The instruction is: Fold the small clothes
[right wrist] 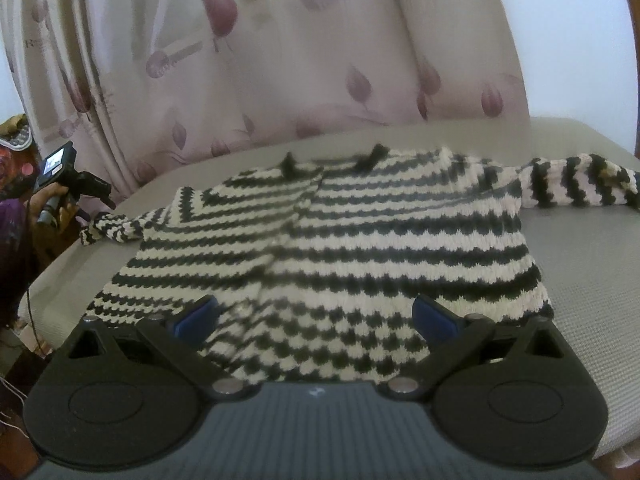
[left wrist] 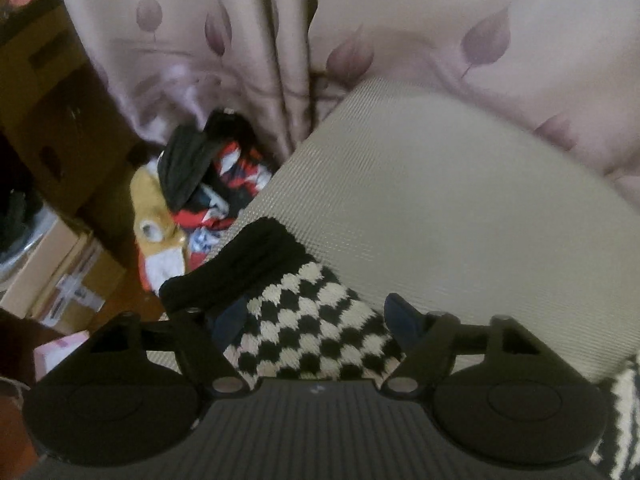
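My left claw hangs over the near-left edge of a beige cushion, its blue pads apart on either side of a black and cream knitted sleeve with a black cuff; I cannot tell whether the pads press on the knit. Past the cushion's edge, a heap of clothes in red, black, yellow and white lies on the floor beside cardboard boxes, in front of a pale curtain printed with leaves. My right claw stands wide open above the near hem of the sweater, which lies spread flat on the cushion with its neck toward the curtain; one sleeve stretches out to the right, the other is at the left edge. At far left a hand holds my other claw's handle
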Motion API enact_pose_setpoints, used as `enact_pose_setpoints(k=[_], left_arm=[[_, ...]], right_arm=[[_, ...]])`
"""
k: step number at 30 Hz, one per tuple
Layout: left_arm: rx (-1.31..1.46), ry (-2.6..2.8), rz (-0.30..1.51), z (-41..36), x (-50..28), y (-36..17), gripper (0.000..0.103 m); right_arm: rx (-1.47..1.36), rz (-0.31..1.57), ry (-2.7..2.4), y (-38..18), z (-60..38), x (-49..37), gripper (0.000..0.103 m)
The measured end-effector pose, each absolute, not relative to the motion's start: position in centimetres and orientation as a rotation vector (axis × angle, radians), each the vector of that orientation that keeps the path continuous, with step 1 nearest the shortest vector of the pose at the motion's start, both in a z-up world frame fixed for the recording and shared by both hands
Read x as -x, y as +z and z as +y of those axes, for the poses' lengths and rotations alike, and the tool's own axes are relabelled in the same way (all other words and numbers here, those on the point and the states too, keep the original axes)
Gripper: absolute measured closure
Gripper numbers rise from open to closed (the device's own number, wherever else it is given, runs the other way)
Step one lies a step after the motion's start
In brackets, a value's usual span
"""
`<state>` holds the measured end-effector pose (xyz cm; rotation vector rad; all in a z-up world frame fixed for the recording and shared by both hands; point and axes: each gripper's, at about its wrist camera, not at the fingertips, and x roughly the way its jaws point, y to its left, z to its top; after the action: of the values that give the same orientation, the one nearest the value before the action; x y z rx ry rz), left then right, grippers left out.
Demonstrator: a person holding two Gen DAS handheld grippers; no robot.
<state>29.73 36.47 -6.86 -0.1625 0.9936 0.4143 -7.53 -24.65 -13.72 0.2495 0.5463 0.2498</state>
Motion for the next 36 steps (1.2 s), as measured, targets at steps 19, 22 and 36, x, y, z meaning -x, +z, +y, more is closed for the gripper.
enact_pose_setpoints(k=[19, 22, 36], left_arm=[[0.234, 0.456, 0.505, 35.4, -16.6, -1.8, 0.093], [0.29, 0.436, 0.382, 35.0, -9.2, -1.2, 0.093], [0.231, 0.55, 0.362, 34.5, 5.8, -6.1, 0.008]], right_arm=[[-0.3, 0.535, 0.256, -14.0, -25.6, 7.4, 0.0], [-0.316, 0.519, 0.265, -13.9, -25.7, 7.9, 0.0], [-0.367, 0.46, 0.252, -13.4, -27.7, 11.3, 0.0]])
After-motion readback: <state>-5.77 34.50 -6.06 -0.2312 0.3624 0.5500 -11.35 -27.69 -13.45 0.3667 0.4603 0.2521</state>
